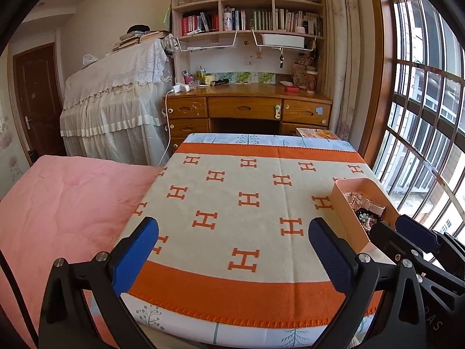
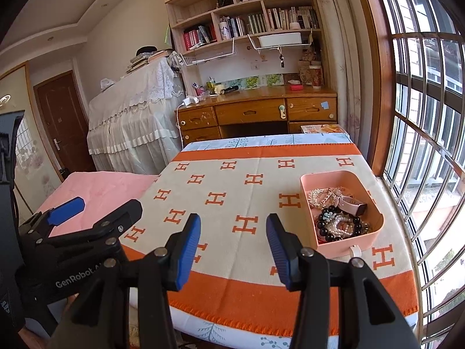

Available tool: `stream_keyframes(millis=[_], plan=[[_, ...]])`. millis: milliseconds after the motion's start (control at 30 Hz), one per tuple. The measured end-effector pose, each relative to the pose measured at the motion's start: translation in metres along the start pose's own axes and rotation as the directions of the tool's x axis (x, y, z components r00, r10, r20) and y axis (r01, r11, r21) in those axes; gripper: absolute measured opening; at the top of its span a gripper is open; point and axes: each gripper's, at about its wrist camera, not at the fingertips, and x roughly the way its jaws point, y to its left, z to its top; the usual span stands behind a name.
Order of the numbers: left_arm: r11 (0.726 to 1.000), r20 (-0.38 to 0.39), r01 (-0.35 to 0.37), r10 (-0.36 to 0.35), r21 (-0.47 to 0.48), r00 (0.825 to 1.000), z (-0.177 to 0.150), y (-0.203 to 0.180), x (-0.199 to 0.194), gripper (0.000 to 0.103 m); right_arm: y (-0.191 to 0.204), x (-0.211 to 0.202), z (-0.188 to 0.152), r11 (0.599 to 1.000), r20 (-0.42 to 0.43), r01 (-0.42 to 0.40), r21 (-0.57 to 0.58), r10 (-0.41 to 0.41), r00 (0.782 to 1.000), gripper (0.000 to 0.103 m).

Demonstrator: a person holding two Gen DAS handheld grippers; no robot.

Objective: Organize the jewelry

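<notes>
- Looking ahead and to the right of our right gripper [image 2: 233, 250], we see a pink tray [image 2: 348, 179] sitting on the orange-and-cream H-patterned blanket [image 2: 232, 192].
- Inside the tray lies a heap of jewelry: a black bead bracelet [image 2: 328, 226] with a pale flower charm, a pearl bracelet [image 2: 338, 224] tangled against it, sparkly crystal pieces [image 2: 319, 196] toward the far wall, and a pink-strapped watch [image 2: 353, 207] resting on top toward the window side.
- A small white tab pokes out under the tray's near wall, touching the blanket.
- Our right gripper has its blue pads [image 2: 189, 250] held moderately apart, with nothing between them; the tray's near left corner sits just beyond the right pad.
- Our left gripper [image 1: 234, 258] is spread wide and carries nothing; in its view the tray [image 1: 345, 218] lies just past the right finger, with the right gripper [image 1: 412, 237] overlapping the tray's near end.
- From the right wrist view, our left gripper [image 2: 96, 212] hovers off to the left, over the seam where the blanket meets the pink quilt [image 2: 101, 186].
- Bare blanket stretches ahead of both grippers and to the left of the tray.
- The tray sits near the blanket's window-side edge, with the barred window [image 2: 421, 145] just beyond; the blanket's orange border [image 2: 232, 290] runs right under our fingers.
- A wooden desk [image 2: 255, 110] stands past the far edge.
</notes>
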Motion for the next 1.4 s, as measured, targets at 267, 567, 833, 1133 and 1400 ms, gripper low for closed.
stream_keyframes(millis=[267,567,833,1133,1400], plan=[[1.000,-0.012,-0.009,0.009,-0.002,1.000,-0.0023,0.0008,0.0030,0.102,0.0012,0.0016,-0.0003,1.000,-0.007,-0.001,0.005,0.001,1.000,0.048],[1.000,-0.021,-0.011,0.011,-0.005,1.000,-0.0042,0.0028,0.0043,0.102,0.0023,0.0061,-0.0055,1.000,-0.014,-0.004,0.012,0.004,1.000,0.048],[1.000,-0.020,-0.012,0.012,-0.003,1.000,-0.0039,0.0030,0.0043,0.102,0.0023,0.0062,-0.0052,1.000,-0.015,-0.006,0.014,0.006,1.000,0.048],[1.000,-0.020,-0.013,0.013,-0.003,1.000,-0.0034,0.0035,0.0042,0.102,0.0019,0.0060,-0.0045,1.000,-0.016,-0.005,0.015,0.006,1.000,0.048],[1.000,-0.019,-0.011,0.011,-0.004,1.000,-0.0034,0.0045,0.0042,0.102,0.0027,0.0058,-0.0046,1.000,-0.015,-0.006,0.015,0.006,1.000,0.048]])
